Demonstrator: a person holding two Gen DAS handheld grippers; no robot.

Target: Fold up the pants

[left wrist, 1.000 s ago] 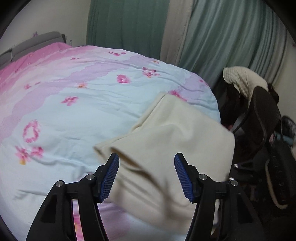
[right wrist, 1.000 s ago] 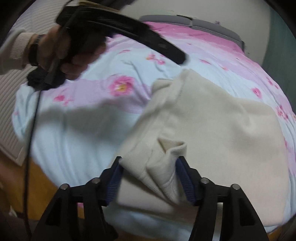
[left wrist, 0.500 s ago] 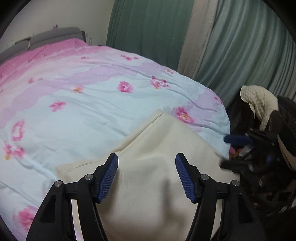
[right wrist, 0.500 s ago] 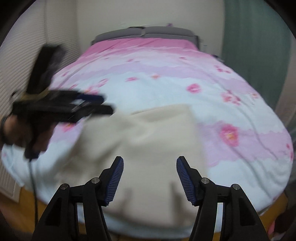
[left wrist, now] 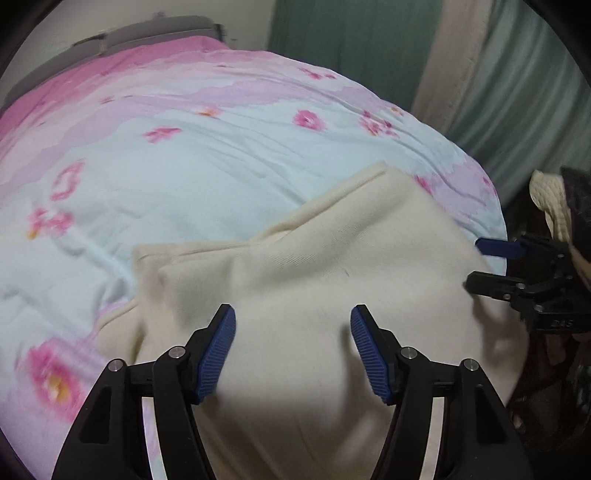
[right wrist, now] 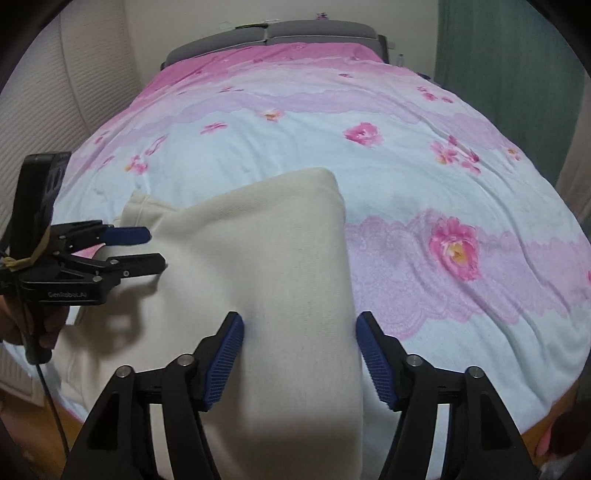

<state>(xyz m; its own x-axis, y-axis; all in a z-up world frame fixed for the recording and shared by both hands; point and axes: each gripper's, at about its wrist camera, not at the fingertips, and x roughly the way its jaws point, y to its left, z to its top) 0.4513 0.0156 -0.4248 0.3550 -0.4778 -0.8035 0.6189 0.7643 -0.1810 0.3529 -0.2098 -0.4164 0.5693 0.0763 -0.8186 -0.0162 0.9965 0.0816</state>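
Cream pants point(left wrist: 317, 280) lie folded in a thick rectangle near the foot of the bed, also shown in the right wrist view point(right wrist: 266, 266). My left gripper point(left wrist: 293, 350) is open and empty, hovering over the near part of the pants; it also shows in the right wrist view point(right wrist: 153, 248) at the fold's left edge. My right gripper point(right wrist: 300, 356) is open and empty above the pants' right edge; it also shows in the left wrist view point(left wrist: 476, 266) at the fold's right side.
The bed has a floral quilt point(right wrist: 406, 177) in pink, lilac and pale blue, with a grey headboard point(right wrist: 273, 33). Green curtains point(left wrist: 517, 110) hang to the right. A dark chair with a cream cover point(left wrist: 554, 206) stands beside the bed's foot.
My right gripper has let go of the pants' cuff and opened. Both grippers have pulled back, and the pants now lie flat and folded on the quilt.
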